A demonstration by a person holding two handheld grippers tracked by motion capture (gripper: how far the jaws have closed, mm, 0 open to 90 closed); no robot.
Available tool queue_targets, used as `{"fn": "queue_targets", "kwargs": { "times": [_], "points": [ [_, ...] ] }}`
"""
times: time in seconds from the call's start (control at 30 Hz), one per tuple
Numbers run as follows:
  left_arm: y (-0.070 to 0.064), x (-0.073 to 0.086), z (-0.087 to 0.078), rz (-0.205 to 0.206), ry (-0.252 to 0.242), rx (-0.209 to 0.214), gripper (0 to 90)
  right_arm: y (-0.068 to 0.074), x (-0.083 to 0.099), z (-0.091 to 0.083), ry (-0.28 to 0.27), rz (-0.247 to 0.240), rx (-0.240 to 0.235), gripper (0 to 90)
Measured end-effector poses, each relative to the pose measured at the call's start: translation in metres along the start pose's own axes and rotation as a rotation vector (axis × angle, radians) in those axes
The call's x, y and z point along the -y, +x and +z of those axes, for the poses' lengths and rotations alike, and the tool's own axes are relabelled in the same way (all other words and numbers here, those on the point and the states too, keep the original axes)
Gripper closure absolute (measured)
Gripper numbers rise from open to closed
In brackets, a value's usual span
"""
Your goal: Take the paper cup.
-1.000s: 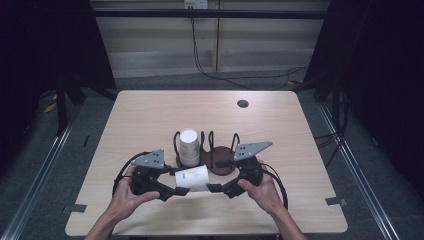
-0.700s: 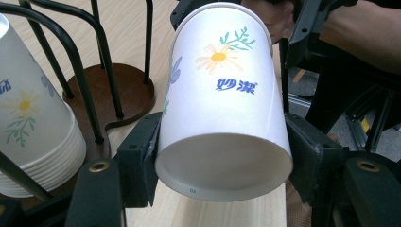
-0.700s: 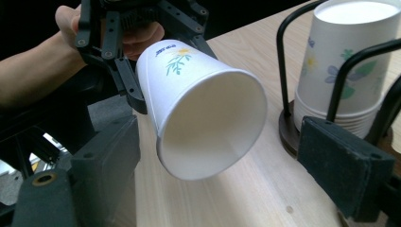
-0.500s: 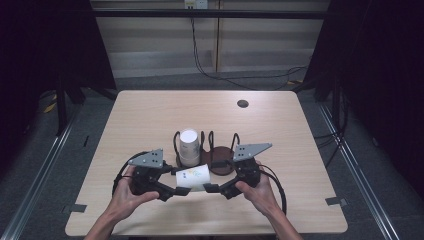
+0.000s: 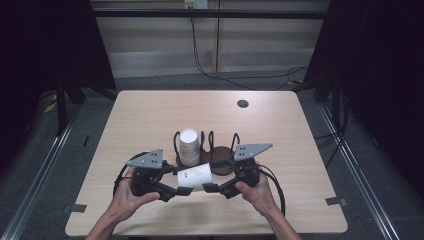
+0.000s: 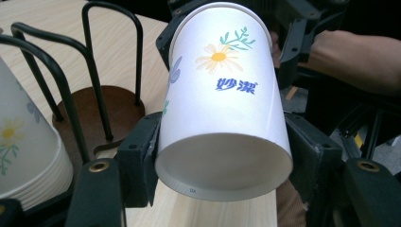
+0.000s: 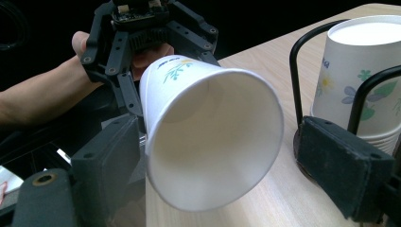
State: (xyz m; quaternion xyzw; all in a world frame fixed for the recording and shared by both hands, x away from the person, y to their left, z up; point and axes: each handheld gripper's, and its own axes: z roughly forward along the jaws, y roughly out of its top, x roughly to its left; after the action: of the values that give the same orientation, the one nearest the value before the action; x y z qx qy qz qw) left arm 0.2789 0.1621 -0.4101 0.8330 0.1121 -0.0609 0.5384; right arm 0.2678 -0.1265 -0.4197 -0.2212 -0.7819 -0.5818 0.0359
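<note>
In the left gripper view, we see the stack of cups (image 6: 23, 156) cut off by the left edge, and the paper cup (image 6: 222, 104) hides most of the right gripper (image 6: 283, 28) behind it. We cannot read the tiny print under its base rim.

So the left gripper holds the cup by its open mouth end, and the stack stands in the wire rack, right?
Wrong end. The left gripper has its jaws on the cup at the closed base, as the left gripper view shows; the open mouth faces the right gripper. The stack does stand in the wire rack.
</note>
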Motion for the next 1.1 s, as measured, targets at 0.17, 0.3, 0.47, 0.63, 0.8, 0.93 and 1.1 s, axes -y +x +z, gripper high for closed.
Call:
{"fn": "queue_targets", "kwargs": {
  "times": [0.17,0.3,0.47,0.63,0.8,0.93,1.1],
  "points": [
    [-0.001,-0.0005,-0.0004,-0.003,-0.018,0.008,36.3,-0.0013,0.0009,0.0009,-0.011,0.013,-0.025,13.4],
    [-0.0013,0.0005,0.0018,-0.008,-0.018,0.021,36.3,-0.0018,0.0022,0.0042,-0.013,0.027,-0.048,13.3],
    [-0.0018,0.0013,0.0049,-0.009,-0.022,0.035,36.3,-0.0043,0.0042,0.0082,-0.017,0.051,-0.093,14.3],
    [-0.0014,0.0023,0.0058,-0.014,-0.02,0.037,36.3,-0.0068,0.0059,0.0091,-0.02,0.07,-0.13,20.4],
    [0.0006,0.0035,0.0062,-0.025,-0.031,0.043,36.3,-0.0074,0.0056,0.0087,-0.022,0.069,-0.138,23.0],
    [0.0024,0.0051,0.0074,-0.038,-0.028,0.058,35.9,-0.0074,0.0053,0.0075,-0.023,0.057,-0.135,25.2],
    [0.0038,0.0045,0.0091,-0.045,-0.026,0.045,32.9,-0.0071,0.004,0.0048,-0.039,0.04,-0.129,27.9]
  ]
}}
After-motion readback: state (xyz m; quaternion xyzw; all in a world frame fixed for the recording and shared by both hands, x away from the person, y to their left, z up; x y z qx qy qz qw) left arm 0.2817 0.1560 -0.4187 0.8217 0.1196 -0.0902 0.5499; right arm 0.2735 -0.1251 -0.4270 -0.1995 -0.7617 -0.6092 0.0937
